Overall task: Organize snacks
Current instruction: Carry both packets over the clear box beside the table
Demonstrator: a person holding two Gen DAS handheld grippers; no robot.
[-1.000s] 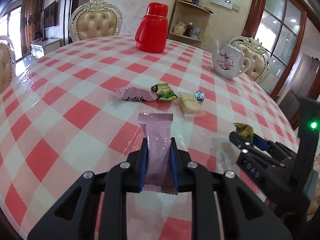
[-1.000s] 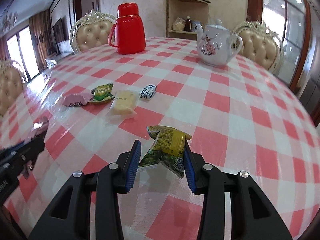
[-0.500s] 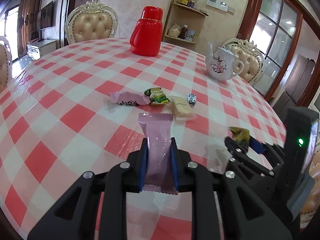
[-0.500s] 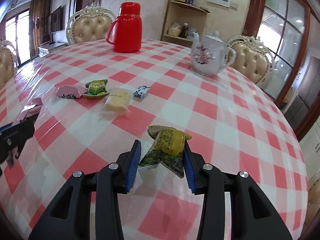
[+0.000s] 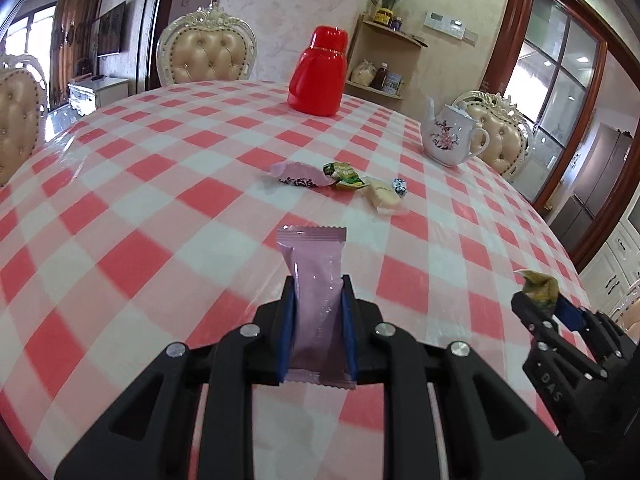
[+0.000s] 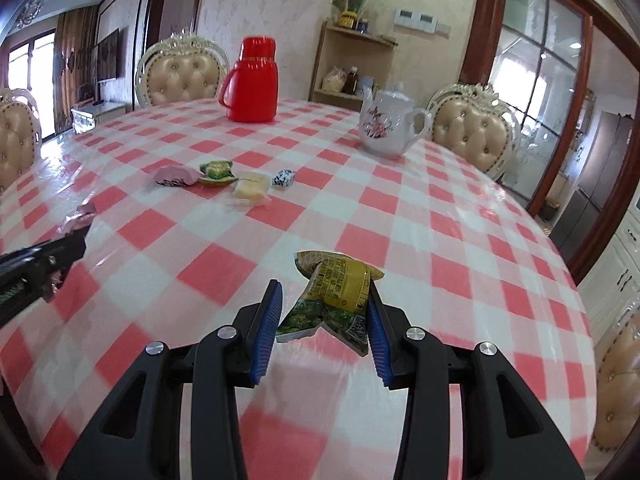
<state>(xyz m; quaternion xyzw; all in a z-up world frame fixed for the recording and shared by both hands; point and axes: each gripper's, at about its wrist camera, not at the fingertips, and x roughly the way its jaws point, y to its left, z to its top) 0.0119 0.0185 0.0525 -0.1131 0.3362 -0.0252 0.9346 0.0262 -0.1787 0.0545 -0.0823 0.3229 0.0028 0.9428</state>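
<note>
Two tongs are loaded: left tongs [image 5: 316, 320] pinch a pink packet [image 5: 314, 280], right tongs [image 6: 324, 320] hold a green-yellow packet [image 6: 336, 292]. Carry both level to the snack row [image 5: 344, 184] ahead on the worktop [image 5: 160, 240].

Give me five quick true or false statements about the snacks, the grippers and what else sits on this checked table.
1. The left gripper holds a pink packet. True.
2. The right gripper is empty. False: a yellow-green packet sits between its jaws.
3. Four snacks lie in a row on the table. True.
4. The red flask lies on its side. False: it stands upright.
5. The teapot is blue. False: white with flowers.
</note>
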